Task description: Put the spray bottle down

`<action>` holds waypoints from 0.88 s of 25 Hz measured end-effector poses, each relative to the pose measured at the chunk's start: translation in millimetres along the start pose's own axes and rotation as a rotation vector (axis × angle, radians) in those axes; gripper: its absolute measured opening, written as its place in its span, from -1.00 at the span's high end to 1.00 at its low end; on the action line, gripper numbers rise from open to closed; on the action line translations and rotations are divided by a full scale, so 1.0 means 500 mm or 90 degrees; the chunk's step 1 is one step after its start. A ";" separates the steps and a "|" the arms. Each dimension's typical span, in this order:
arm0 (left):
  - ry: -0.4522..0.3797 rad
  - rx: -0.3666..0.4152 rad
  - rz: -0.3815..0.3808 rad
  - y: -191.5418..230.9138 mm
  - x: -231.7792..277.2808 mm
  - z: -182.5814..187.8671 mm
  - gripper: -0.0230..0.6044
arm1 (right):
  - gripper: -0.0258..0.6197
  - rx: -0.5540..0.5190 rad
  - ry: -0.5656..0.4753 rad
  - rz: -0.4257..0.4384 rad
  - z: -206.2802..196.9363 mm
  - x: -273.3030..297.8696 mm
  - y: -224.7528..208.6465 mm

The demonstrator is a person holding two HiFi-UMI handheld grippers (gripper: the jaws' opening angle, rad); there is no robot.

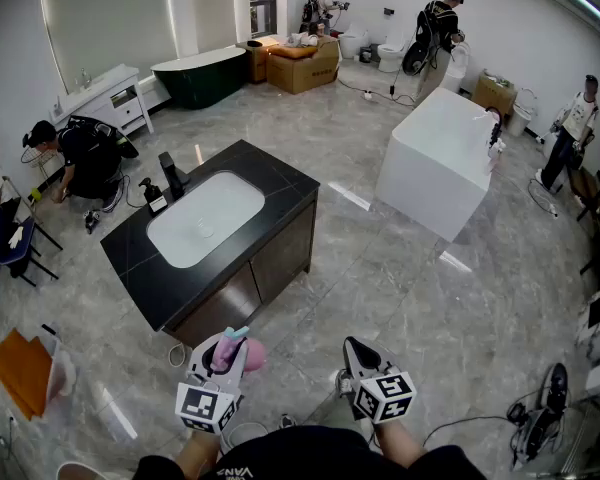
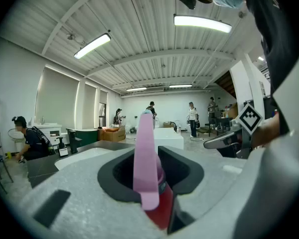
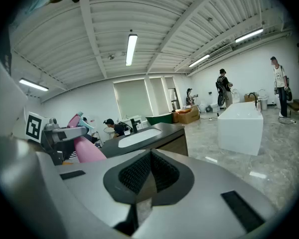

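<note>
One spray bottle [image 1: 253,355] in left tool [image 1: 229,345]; right tool [image 1: 353,348] closed.

You're standing in a big hall laid out like a bathroom showroom. A dark vanity island [image 1: 285,193] with a white basin [image 1: 205,218], a dark green freestanding bathtub [image 1: 200,73] and a toilet [image 1: 390,56] stand well apart on a glossy marble-look floor [image 1: 380,278]. Cardboard boxes [image 1: 302,68] and long tube lights [image 2: 202,23] under a ribbed ceiling give it a warehouse look.
</note>
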State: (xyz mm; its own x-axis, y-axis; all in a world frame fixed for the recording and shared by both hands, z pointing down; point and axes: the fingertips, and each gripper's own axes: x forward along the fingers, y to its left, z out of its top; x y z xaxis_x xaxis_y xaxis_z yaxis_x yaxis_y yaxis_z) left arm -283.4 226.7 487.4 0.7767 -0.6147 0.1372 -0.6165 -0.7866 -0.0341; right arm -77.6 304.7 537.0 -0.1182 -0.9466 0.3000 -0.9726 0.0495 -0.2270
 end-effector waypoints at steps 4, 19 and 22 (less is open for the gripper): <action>-0.001 -0.002 -0.001 -0.005 0.015 0.002 0.57 | 0.92 0.024 -0.018 0.010 0.013 0.009 -0.014; -0.004 -0.012 0.096 -0.032 0.246 0.052 0.56 | 0.92 -0.019 0.012 0.086 0.117 0.129 -0.238; -0.007 -0.021 0.124 -0.053 0.303 0.066 0.56 | 0.92 -0.032 0.018 0.113 0.146 0.151 -0.294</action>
State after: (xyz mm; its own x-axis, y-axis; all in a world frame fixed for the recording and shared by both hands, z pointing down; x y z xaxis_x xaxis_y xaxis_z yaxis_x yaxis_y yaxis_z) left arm -145.1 152.2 476.6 0.6439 -0.7555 0.1206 -0.7588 -0.6508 -0.0258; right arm 71.1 202.5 525.4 -0.2936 -0.9122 0.2857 -0.9447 0.2313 -0.2324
